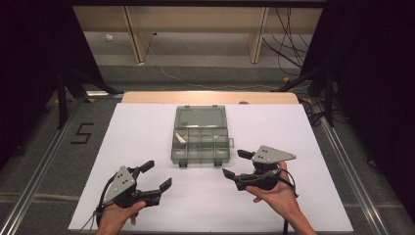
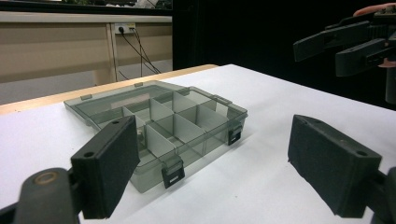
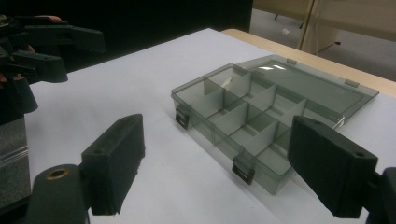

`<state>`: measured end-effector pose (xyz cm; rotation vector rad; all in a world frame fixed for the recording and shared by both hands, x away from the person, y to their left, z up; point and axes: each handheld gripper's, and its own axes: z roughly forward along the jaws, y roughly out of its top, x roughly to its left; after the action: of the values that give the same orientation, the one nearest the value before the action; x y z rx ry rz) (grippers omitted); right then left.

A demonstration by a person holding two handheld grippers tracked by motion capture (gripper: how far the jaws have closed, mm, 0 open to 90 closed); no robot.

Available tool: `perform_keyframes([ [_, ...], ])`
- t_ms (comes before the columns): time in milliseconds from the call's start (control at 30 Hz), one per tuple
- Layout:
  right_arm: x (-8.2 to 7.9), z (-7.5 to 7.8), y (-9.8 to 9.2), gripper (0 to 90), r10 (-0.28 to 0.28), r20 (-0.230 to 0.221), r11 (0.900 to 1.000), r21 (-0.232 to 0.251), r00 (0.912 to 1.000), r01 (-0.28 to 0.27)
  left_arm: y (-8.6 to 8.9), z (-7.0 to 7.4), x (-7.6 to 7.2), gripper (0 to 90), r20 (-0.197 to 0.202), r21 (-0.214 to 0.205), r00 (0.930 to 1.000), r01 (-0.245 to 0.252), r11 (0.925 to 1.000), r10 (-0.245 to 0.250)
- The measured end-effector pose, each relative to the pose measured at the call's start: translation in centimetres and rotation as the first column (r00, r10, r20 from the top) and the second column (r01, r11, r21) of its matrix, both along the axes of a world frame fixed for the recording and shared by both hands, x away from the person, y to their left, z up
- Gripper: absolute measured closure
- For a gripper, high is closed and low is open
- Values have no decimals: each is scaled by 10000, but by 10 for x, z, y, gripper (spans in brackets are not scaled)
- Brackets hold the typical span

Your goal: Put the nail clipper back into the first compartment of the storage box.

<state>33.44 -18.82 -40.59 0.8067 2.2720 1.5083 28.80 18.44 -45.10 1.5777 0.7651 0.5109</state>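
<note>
Smoky plastic box (image 1: 200, 136), lid open, square on tabletop (image 1: 137, 147), beyond and between both hand-held grippers; right hand-held gripper (image 1: 237, 164) nearer; left hand-held gripper (image 1: 156, 175) further; both jaws wide open, empty.

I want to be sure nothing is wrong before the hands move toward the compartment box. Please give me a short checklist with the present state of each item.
1. Lid of the compartment box open and lying flat behind it: ok.
2. Left tool open, nothing between its jaws: ok.
3. Right tool open, nothing between its jaws: ok.
4. Both tools apart from the box, on the near side of it: ok.
5. White item lies in a far left compartment: ok; what it is, cannot tell.
6. Front latches intact: cannot tell.
</note>
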Motion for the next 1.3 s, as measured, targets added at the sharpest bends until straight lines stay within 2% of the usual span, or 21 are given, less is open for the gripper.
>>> perform_keyframes([
  [133, -3, -2, -5, 197, -130, 109, 9999, 0, 9999, 130, 0, 0, 0, 161, -1, -18, 10000, 9, 10000, -9],
  [167, -4, -3, -6, 194, -136, -73, 9999, 104, 9999, 137, 0, 0, 0, 161, -13, -23, 10000, 2, 10000, -2],
  [233, -7, -5, -11, 191, -267, 20, 9992, 293, 9996, 266, 0, 0, 0, 161, -7, -21, 10000, -6, 10000, 6],
  [300, -8, -5, -13, 189, -328, 28, 9994, 119, 9995, 328, 0, 1, 0, 161, -15, -25, 10000, -8, 10000, 8],
  [333, -10, -6, -15, 189, -273, -141, 9994, 201, 9995, 275, 0, 1, 0, 161, -20, -27, 10000, -11, 10000, 11],
  [367, -10, -7, -16, 187, -313, 25, 9992, 240, 9995, 312, 0, 1, 0, 161, -21, -25, 10000, -7, 10000, 7],
  [467, -15, -11, -20, 180, -363, -25, 9982, 477, 9993, 364, 1, 1, 0, 161, -4, 6, 10000, 21, 10000, -21],
  [633, -20, -13, -26, 173, -498, -91, 9982, 325, 9987, 501, 0, 1, 0, 161, -14, -8, 10000, 15, 10000, -15],
  [700, -23, -15, -27, 172, -527, -85, 9968, 601, 9986, 532, 1, 1, 0, 161, -7, 2, 10000, 24, 10000, -24],
  [767, -23, -16, -28, 171, -531, -62, 9965, 642, 9986, 534, 1, 1, 0, 161, -11, 5, 10000, 26, 10000, -26],
  [800, -23, -17, -29, 171, -539, 44, 9970, 557, 9985, 536, 1, 1, 0, 161, -5, 10, 10000, 31, 10000, -31],
  [867, -25, -18, -30, 171, -682, -18, 9968, 414, 9977, 682, 1, 1, 0, 161, -7, 5, 10000, 27, 10000, -27],
  [900, -24, -20, -30, 171, -614, 82, 9966, 564, 9981, 609, 1, 1, 0, 161, -6, 1, 10000, 30, 10000, -30],
  [933, -26, -20, -31, 171, -578, -176, 9974, 425, 9982, 585, 1, 1, 0, 161, -4, -3, 10000, 27, 10000, -27],
  [1000, -26, -23, -33, 170, -669, 139, 9968, 448, 9977, 662, 1, 1, -1, 161, -13, -53, 10000, 17, 10000, -18],
  [1067, -28, -24, -36, 170, -672, -169, 9971, 337, 9976, 678, 1, 1, -1, 161, -7, -71, 10000, 20, 10000, -20],
  [1133, -28, -24, -37, 170, -706, -193, 9969, 326, 9973, 712, 1, 1, -1, 161, 1, -74, 10000, 15, 10000, -15],
  [1167, -30, -27, -39, 169, -743, -245, 9957, 529, 9969, 755, 1, 1, -1, 161, 4, -82, 10000, 17, 10000, -17],
  [1200, -31, -27, -41, 169, -719, -231, 9959, 536, 9971, 731, 1, 1, -1, 161, 16, -66, 10000, 30, 10000, -30],
  [1267, -32, -27, -42, 169, -772, -297, 9963, 362, 9966, 782, 1, 1, -1, 161, 15, -62, 10000, 31, 10000, -30],
  [1300, -34, -28, -44, 169, -871, -159, 9949, 491, 9961, 878, 0, 1, -1, 161, 15, -50, 10000, 51, 10000, -51],
])
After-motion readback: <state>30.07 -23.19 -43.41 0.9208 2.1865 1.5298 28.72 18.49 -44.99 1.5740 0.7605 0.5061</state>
